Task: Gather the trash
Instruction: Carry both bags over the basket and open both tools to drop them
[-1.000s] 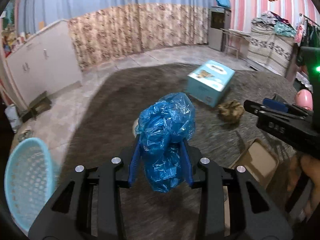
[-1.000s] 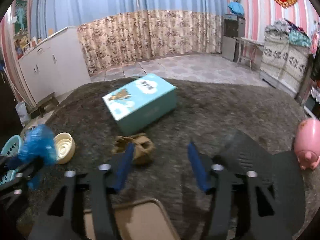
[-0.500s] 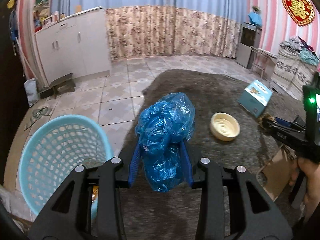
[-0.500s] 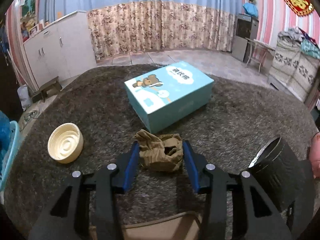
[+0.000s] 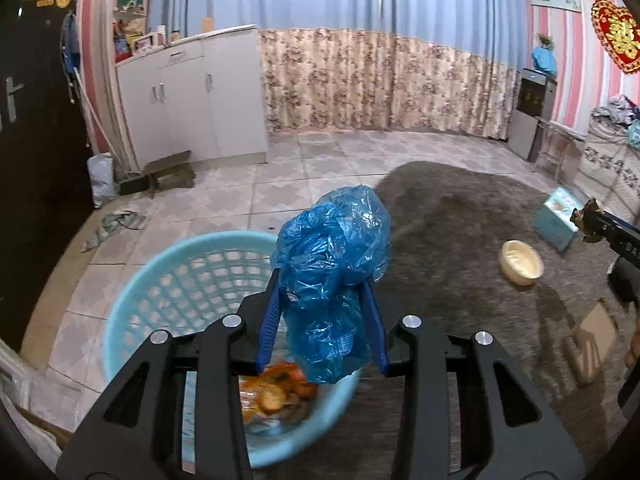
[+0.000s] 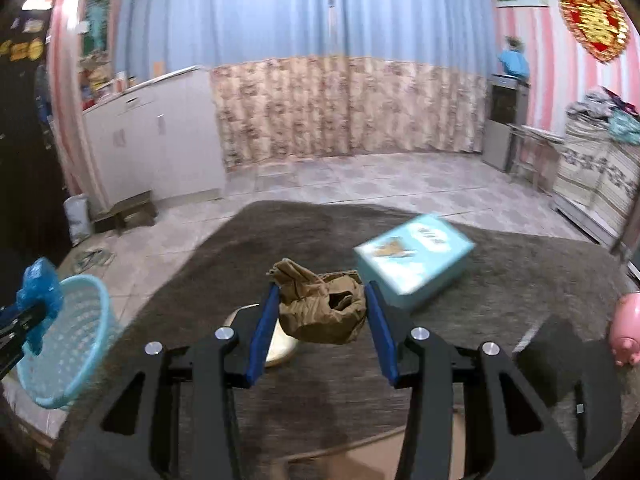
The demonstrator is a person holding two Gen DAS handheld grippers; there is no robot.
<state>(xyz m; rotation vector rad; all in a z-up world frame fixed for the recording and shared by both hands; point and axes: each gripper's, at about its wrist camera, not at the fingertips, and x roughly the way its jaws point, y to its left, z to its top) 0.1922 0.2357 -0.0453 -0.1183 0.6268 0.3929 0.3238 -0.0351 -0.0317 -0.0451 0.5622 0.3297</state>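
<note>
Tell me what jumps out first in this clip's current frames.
The crumpled blue plastic bag clamped in the left gripper, above the rim of the light blue basket. Next, the brown paper wad pinched in the right gripper, above the dark rug.

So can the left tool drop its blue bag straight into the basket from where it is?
Probably yes. The left tool is clamped on the blue plastic bag, which hangs over the near rim of the light blue basket. The basket's mouth is open, with only some orange scraps at the bottom.
</note>
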